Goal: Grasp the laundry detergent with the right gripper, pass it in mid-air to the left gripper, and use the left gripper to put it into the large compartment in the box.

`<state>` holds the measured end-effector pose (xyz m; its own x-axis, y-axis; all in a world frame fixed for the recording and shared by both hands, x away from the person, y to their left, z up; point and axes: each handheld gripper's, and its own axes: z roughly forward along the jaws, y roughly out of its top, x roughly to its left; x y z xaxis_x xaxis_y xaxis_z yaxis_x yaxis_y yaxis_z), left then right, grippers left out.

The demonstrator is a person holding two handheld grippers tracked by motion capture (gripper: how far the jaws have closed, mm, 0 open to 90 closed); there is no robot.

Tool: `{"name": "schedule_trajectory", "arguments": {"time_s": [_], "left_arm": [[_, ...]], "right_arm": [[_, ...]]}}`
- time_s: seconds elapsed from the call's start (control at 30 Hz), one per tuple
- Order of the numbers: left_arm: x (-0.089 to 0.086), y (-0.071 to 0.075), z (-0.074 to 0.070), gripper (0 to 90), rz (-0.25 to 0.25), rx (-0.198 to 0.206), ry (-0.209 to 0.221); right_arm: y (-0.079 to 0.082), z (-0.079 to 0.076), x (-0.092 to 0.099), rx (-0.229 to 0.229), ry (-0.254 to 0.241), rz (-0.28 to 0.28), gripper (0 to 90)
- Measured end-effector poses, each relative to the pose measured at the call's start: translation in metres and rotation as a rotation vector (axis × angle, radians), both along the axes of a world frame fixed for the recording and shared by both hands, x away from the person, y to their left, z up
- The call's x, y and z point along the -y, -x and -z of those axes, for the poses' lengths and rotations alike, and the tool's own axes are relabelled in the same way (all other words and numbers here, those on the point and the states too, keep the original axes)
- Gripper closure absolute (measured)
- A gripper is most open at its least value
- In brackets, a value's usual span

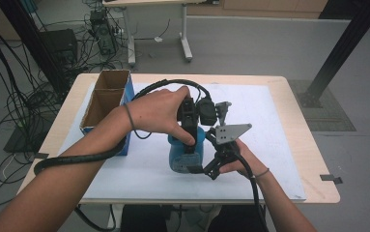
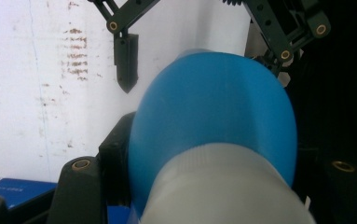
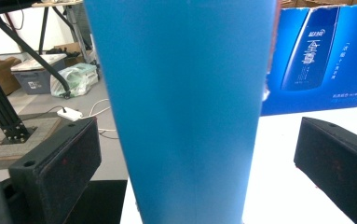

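Looking L to R: open cardboard box (image 1: 106,99) w/ blue sides sits at the surface's (image 1: 289,145) left edge, on the white sheet (image 1: 264,121). My left tongs (image 1: 191,147) come down from above, clamped on the blue bottle (image 1: 185,155), which stands upright mid-surface w/ its white cap (image 2: 223,191) up. Right tongs (image 1: 210,170) sit low at the bottle's right; jaws apart, pads (image 3: 59,168) clear of the bottle between them.

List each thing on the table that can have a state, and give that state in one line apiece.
Blue bottle: upright, clamped from above.
Left gripper: shut on the blue bottle.
Right gripper: open, pads clear of the bottle.
Cardboard box: open at the top, standing apart from the bottle.
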<state>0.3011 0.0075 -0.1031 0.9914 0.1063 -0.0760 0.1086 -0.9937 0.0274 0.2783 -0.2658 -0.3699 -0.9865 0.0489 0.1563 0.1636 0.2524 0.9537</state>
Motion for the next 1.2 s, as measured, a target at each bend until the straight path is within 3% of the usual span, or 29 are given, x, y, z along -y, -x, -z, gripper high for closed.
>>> {"name": "schedule_trajectory", "arguments": {"time_s": [0.6,1.2], "left_arm": [[-0.003,0.001,0.002,37.5,-0.010,-0.003,-0.002],[-0.005,0.004,-0.001,37.4,-0.014,0.001,-0.005]], "right_arm": [[0.008,-0.008,0.029,0.007,0.037,0.044,1.3],[0.026,-0.011,0.081,0.001,0.087,0.162,1.9]]}}
